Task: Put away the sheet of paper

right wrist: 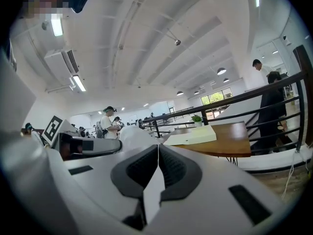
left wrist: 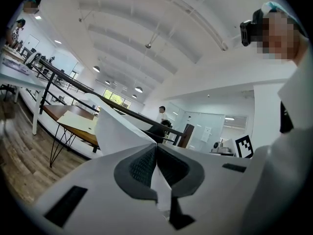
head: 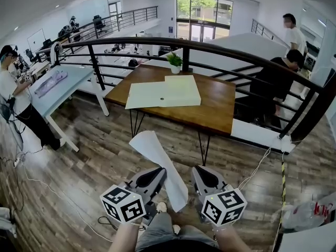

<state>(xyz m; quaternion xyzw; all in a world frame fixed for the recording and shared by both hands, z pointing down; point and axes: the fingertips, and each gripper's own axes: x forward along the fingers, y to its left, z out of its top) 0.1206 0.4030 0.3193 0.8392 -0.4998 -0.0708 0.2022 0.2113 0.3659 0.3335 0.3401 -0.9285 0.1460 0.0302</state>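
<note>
Sheet of paper (head: 157, 156) carried curled, pinched by left gripper (left wrist: 156, 153) and, apparently, right gripper (right wrist: 158, 153). Next: advance toward tabletop (head: 218, 101) at 12 o'clock.

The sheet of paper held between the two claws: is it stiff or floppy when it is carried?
Probably floppy: the sheet of paper bends and curls beyond the left claw and the right claw. Likely very light, since two thin pinches carry it. It may crease or tear if the claws pull apart.
</note>
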